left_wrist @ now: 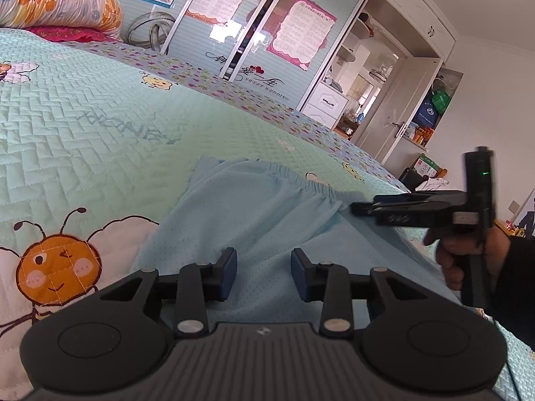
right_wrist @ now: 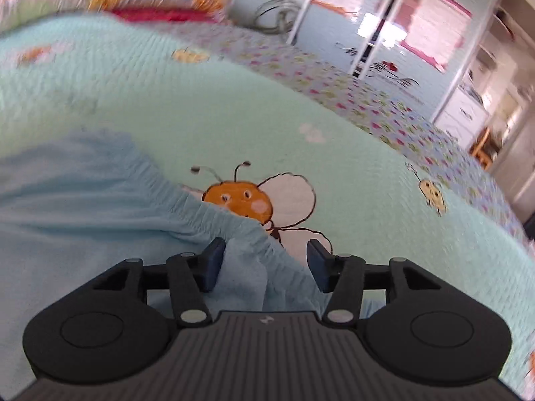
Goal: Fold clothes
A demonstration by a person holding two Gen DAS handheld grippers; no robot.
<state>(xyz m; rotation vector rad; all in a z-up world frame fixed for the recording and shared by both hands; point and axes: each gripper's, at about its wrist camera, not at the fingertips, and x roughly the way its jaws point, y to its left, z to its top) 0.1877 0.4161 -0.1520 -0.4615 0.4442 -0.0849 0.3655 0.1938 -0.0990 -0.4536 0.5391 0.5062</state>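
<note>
Light-blue shorts with a gathered elastic waistband lie rumpled on a mint quilted bedspread printed with cartoon bees. The left gripper hovers low over the middle of the cloth, its blue-padded fingers spread apart with nothing between them. The right gripper, held in a person's hand, sits at the waistband's end; its fingers stand apart with a fold of blue fabric lying between them, unpinched. The right wrist view is motion-blurred. A wardrobe stands behind the bed.
</note>
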